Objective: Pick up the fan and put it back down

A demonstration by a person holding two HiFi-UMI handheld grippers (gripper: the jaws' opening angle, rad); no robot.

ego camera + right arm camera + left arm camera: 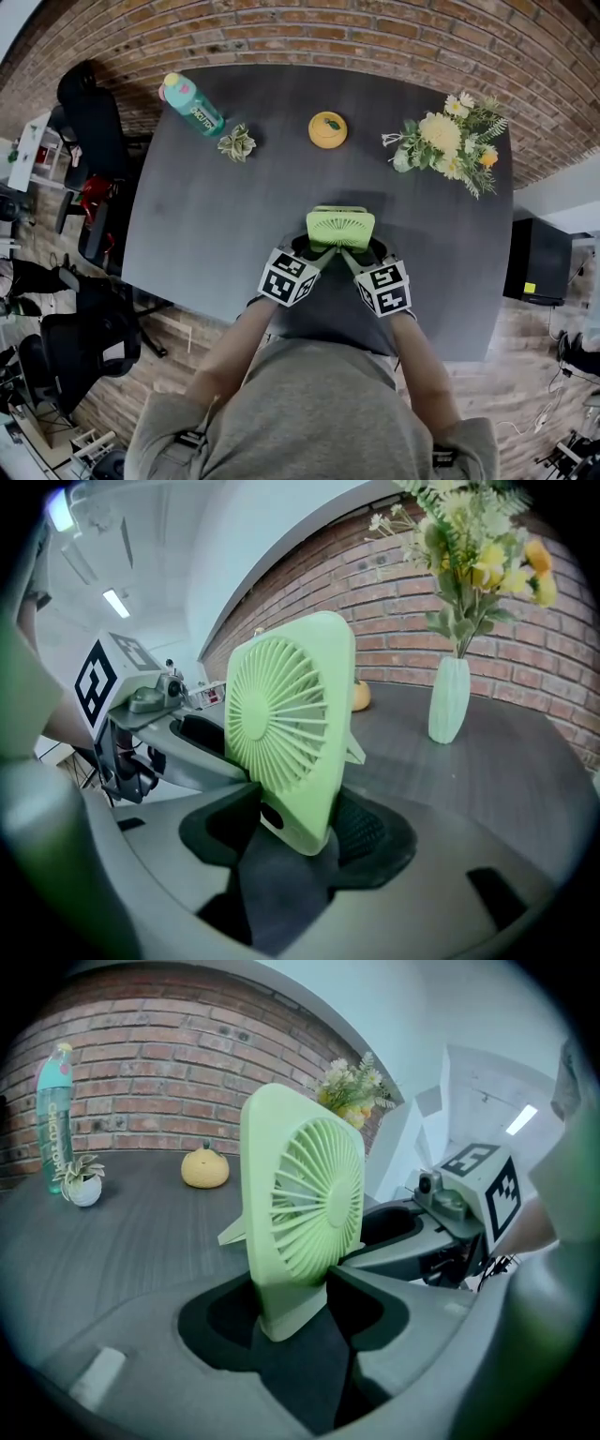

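A pale green square fan (339, 228) stands upright near the front edge of the dark grey table (187, 234). Its grille faces me. My left gripper (319, 255) holds the fan's lower left corner and my right gripper (354, 257) its lower right corner. In the left gripper view the fan (300, 1204) sits between the jaws of the left gripper (291, 1307), pads against its two faces. In the right gripper view the right gripper (295, 832) clamps the fan (286, 724) the same way. Whether the fan's base still touches the table I cannot tell.
At the table's far side stand a teal bottle (192, 105), a small potted plant (236, 143), a yellow round object (327, 129) and a vase of flowers (450, 141). Black chairs (89, 122) stand to the left. A brick wall runs behind.
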